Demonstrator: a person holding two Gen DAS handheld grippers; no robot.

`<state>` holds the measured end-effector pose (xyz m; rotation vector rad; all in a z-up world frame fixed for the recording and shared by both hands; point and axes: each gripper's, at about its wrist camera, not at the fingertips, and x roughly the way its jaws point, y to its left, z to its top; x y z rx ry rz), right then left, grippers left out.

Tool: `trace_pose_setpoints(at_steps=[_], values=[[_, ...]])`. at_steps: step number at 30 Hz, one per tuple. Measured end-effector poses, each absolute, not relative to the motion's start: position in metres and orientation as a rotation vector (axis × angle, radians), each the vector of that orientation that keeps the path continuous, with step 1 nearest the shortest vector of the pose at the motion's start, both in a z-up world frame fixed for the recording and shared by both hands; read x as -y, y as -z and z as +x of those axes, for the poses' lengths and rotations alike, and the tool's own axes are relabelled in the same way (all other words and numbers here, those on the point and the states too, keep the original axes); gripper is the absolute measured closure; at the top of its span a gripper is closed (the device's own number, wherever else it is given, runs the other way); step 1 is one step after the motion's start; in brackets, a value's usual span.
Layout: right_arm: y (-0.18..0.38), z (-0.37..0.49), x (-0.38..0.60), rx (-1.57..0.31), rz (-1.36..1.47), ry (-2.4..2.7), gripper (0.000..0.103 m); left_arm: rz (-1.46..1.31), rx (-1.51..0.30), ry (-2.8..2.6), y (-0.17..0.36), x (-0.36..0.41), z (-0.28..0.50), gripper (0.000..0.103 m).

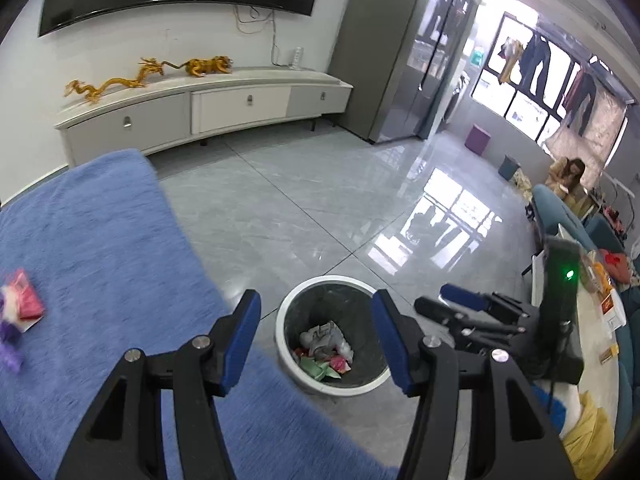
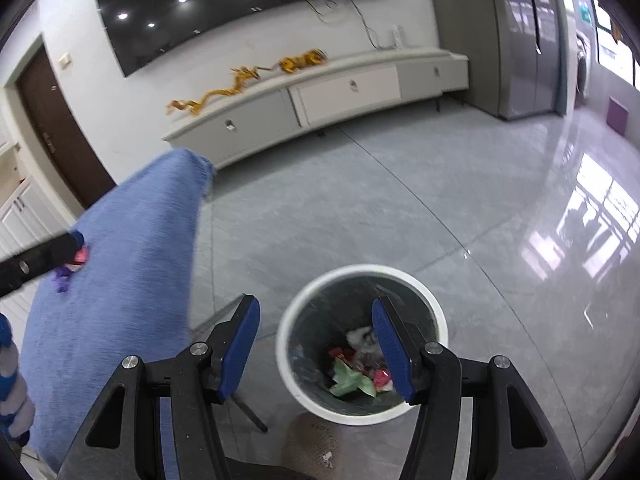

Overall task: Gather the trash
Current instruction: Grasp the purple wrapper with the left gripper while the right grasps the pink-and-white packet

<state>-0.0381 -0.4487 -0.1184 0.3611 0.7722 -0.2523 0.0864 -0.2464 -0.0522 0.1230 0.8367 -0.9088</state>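
Only the left wrist view shows the right tool (image 1: 448,300) beside the round white-rimmed trash bin (image 1: 289,300), its jaw state unclear there; its own view shows it (image 2: 316,350) spread and empty above the bin (image 2: 362,270). The left tool (image 1: 316,346), also spread and empty, hangs over crumpled wrappers (image 1: 326,354) inside the bin, while a pink wrapper (image 1: 26,296) lies on the fuzzy blue surface (image 1: 120,240) left of the bin.

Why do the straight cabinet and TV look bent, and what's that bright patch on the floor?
Both wrist views use fisheye lenses, so the TV cabinet and TV bow. In the left wrist view, window light glares off the glossy floor, and the pink wrapper is blurred; the right wrist view shows the same glare at right.
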Motion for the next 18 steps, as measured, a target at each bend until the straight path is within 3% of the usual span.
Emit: trace_pose_setpoints(at_steps=[9,18], values=[[0.064,-0.035,0.381,-0.706,0.262,0.18,0.047,0.079,-0.766,0.769,0.03,0.139,0.085,0.047],[0.033,-0.02,0.321,-0.684,0.175,0.115,0.047,-0.039,-0.761,0.585,0.048,0.016,0.097,0.047]])
